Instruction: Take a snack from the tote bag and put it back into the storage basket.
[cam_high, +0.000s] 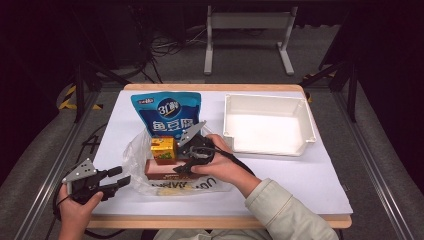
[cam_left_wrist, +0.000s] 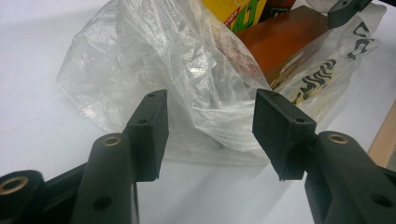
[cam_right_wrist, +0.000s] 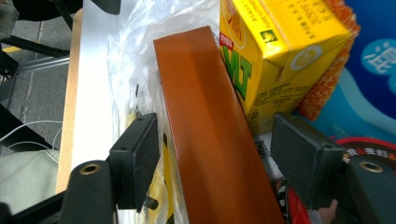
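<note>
Right gripper (cam_right_wrist: 212, 163) open astride brown box (cam_right_wrist: 210, 130); left gripper (cam_left_wrist: 210, 135) open near bag (cam_left_wrist: 187, 70).

Bright overhead light washes out the white bin (cam_high: 265, 125) (glare inside); surroundings stay dark, and close-up jaws look perhaps slightly soft.

The white table (cam_high: 300, 175) bears a plastic bag (cam_high: 135, 155), blue pouch (cam_high: 167, 112) and white tray (cam_high: 267, 125).

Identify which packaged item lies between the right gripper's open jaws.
The brown box: it runs between the right gripper's jaws; the yellow carton and blue pouch lie beyond.
</note>
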